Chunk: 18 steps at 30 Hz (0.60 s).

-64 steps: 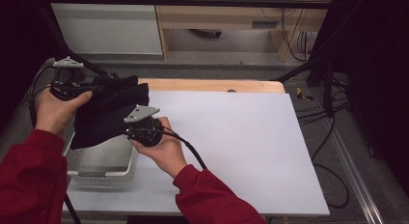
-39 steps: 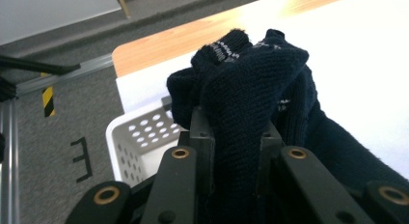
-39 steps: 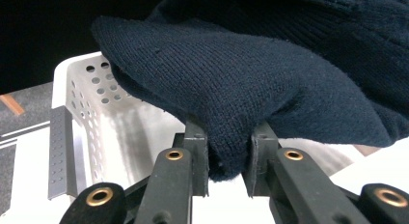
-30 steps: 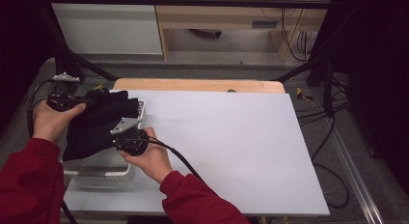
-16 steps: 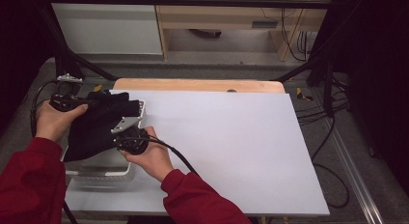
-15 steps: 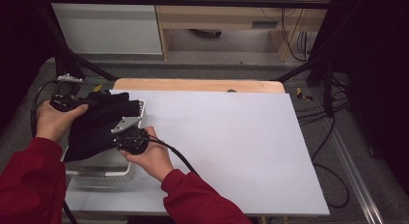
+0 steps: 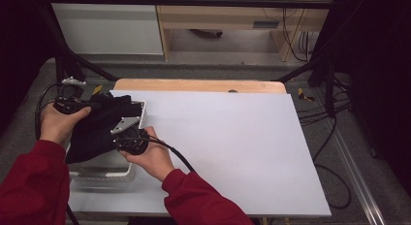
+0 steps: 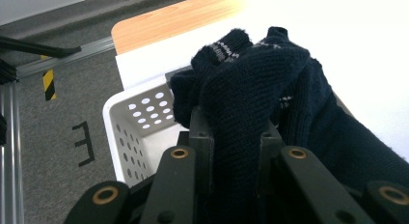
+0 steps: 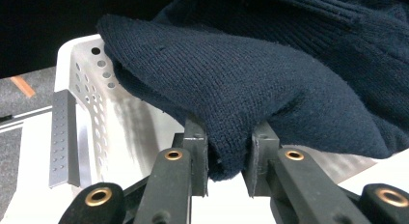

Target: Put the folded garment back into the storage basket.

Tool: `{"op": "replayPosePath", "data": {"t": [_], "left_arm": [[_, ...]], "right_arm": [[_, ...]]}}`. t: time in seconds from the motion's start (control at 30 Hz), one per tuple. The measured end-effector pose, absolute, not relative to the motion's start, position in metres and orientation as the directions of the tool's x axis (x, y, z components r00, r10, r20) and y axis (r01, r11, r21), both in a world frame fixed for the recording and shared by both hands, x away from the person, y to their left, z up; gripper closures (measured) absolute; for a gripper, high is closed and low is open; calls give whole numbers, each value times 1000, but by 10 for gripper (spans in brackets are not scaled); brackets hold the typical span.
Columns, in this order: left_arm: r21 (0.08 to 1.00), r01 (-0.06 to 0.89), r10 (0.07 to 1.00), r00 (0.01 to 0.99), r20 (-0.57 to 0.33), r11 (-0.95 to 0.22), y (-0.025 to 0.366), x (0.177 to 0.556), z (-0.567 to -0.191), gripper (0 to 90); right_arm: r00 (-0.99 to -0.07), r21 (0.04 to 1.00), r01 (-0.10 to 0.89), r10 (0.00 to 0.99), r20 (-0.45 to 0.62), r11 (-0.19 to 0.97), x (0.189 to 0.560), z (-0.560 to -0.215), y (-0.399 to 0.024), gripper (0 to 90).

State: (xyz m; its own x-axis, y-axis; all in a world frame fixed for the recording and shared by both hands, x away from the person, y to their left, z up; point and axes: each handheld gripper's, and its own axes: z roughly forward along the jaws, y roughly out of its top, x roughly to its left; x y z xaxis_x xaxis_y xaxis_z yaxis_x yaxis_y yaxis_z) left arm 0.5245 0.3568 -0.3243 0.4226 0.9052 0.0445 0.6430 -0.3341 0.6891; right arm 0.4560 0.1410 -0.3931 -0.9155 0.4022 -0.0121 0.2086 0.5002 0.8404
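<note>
Garment: dark navy knitted garment, bunched, hanging over the white perforated plastic basket at the desk's left edge; whether it touches the basket floor is hard to tell.
Left claw: pinching a fold of the knit.
Right claw: pinching another fold, just above the basket rim.
Basket: sits on the white desk.
Hands: red sleeves.

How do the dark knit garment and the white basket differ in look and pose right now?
The dark knit garment is soft, navy and bunched; the white basket is rigid, pale and perforated. The garment hangs clamped in the left gripper and right gripper, while the basket rests on the table. Both sit at the table's left edge.
</note>
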Motion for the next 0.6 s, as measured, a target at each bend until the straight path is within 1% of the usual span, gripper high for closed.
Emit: {"op": "replayPosePath", "data": {"t": [0.1, 0.17, 0.2, 0.23, 0.27, 0.3, 0.33, 0.4, 0.53, 0.6], "left_arm": [[690, 640, 906, 419, 56, -338, 358, 526, -325, 759], [688, 640, 911, 405, 77, -342, 358, 528, -327, 744], [694, 639, 917, 392, 78, -332, 360, 530, -330, 716], [709, 632, 923, 378, 71, -313, 361, 531, -332, 653], [724, 621, 929, 363, 75, -301, 362, 531, -332, 560], [738, 608, 934, 347, 84, -292, 362, 531, -332, 494], [751, 597, 937, 339, 82, -282, 361, 529, -331, 427], [772, 584, 943, 327, 59, -251, 361, 525, -329, 359], [821, 528, 943, 329, 38, -218, 354, 508, -323, 317], [832, 516, 943, 331, 29, -207, 350, 500, -321, 291]], "right_arm": [[-915, 839, 214, 404, -8, 501, 457, -393, 142, 744], [-915, 836, 222, 404, 0, 501, 460, -393, 144, 709], [-913, 836, 217, 408, -9, 504, 460, -393, 145, 627], [-912, 833, 219, 409, -10, 508, 460, -393, 146, 500], [-910, 834, 225, 414, -5, 504, 459, -392, 146, 377], [-905, 835, 223, 424, -13, 502, 457, -390, 144, 314], [-902, 844, 219, 431, -16, 490, 454, -388, 141, 276], [-899, 857, 218, 437, -10, 468, 451, -381, 134, 239], [-889, 868, 224, 458, -5, 444, 448, -371, 115, 217], [-882, 866, 230, 471, -7, 444, 448, -367, 106, 196]]}}
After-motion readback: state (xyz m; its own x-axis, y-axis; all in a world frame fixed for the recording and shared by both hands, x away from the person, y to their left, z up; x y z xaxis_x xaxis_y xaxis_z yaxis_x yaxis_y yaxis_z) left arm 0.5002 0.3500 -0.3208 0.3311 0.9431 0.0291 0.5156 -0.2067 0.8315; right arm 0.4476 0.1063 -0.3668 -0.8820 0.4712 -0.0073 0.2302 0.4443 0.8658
